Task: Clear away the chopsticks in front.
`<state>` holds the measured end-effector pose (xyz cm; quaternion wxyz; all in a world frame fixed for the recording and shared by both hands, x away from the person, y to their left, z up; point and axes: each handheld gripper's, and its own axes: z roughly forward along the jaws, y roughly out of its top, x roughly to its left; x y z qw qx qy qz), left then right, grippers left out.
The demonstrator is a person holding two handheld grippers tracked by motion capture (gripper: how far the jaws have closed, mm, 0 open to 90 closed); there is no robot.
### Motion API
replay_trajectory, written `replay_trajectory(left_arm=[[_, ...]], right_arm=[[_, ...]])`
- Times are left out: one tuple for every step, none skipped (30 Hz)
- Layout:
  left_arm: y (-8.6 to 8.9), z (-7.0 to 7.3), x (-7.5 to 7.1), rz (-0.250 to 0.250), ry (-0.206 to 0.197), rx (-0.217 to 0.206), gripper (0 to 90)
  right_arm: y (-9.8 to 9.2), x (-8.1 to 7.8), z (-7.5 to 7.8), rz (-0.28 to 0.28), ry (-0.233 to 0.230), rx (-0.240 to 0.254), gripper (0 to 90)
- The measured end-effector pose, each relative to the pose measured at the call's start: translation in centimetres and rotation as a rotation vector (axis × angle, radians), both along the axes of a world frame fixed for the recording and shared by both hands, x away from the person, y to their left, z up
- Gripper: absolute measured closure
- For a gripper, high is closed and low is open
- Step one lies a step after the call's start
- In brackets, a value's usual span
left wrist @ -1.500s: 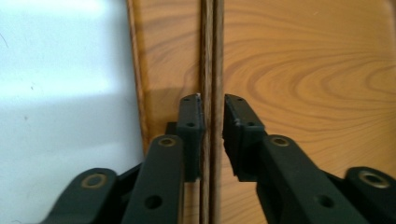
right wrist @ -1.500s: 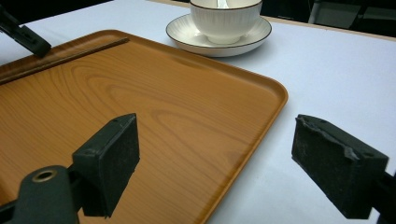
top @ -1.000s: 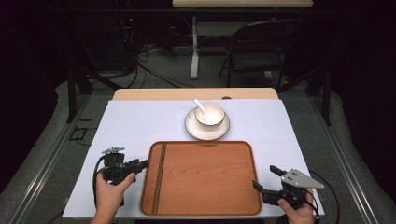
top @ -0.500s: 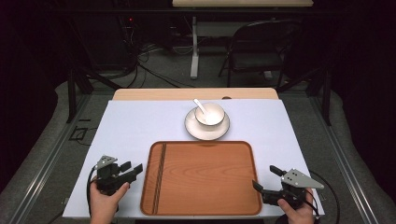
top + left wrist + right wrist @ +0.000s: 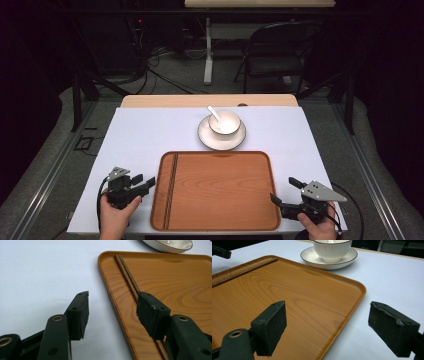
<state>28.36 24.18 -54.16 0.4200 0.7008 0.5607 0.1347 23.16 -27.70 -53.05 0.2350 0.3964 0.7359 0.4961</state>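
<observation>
Two grippers sit at the near edge of the table, one at each side of the tray (image 5: 215, 192), both held by hands coming in from the bottom. Left gripper (image 5: 141, 184) is just off the tray's left edge, jaws spread wide with nothing in them; in its own view one jaw hangs over the white cloth (image 5: 145, 135) and the other over the tray rim, right above the chopsticks (image 5: 126, 275). Right gripper (image 5: 286, 192) is at the tray's near right corner, jaws also wide apart and empty, one over the wood and one over the cloth. Chopsticks lie side by side along the tray's left side, running near to far. Rest of the tray is bare wood. Past the far edge of the tray there's a saucer (image 5: 221, 136) with a white cup (image 5: 224, 123) on it and a spoon (image 5: 215, 114) leaning in the cup, handle pointing away and to the left
</observation>
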Motion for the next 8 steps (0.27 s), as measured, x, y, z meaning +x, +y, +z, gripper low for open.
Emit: replay_trajectory(left_arm=[[-0.03,-0.02,0.03,-0.001,0.003,0.001,43.3],[-0.09,-0.05,0.05,0.000,0.002,0.005,42.9],[-0.14,-0.05,0.05,-0.002,0.001,0.006,42.7],[-0.18,-0.01,0.02,-0.004,0.000,0.009,42.5],[-0.21,0.04,0.01,-0.007,-0.004,0.006,42.2],[-0.25,0.12,-0.05,-0.007,-0.008,0.005,41.8],[-0.30,0.17,-0.14,-0.005,-0.015,0.003,41.3],[-0.29,0.24,-0.21,-0.010,-0.019,-0.005,41.2]], right_arm=[[-0.02,0.03,-0.01,-0.002,0.002,0.002,14.7],[-0.04,0.07,-0.03,-0.004,0.003,0.004,14.7],[-0.08,0.11,-0.04,-0.007,0.006,0.003,14.7],[-0.12,0.14,-0.05,-0.010,0.008,0.004,14.6],[-0.16,0.16,-0.06,-0.013,0.010,0.005,14.5],[-0.24,0.20,-0.06,-0.016,0.013,0.003,14.5],[-0.28,0.18,-0.04,-0.026,0.017,0.009,14.5],[-0.27,0.13,0.02,-0.037,0.022,0.011,14.5]])
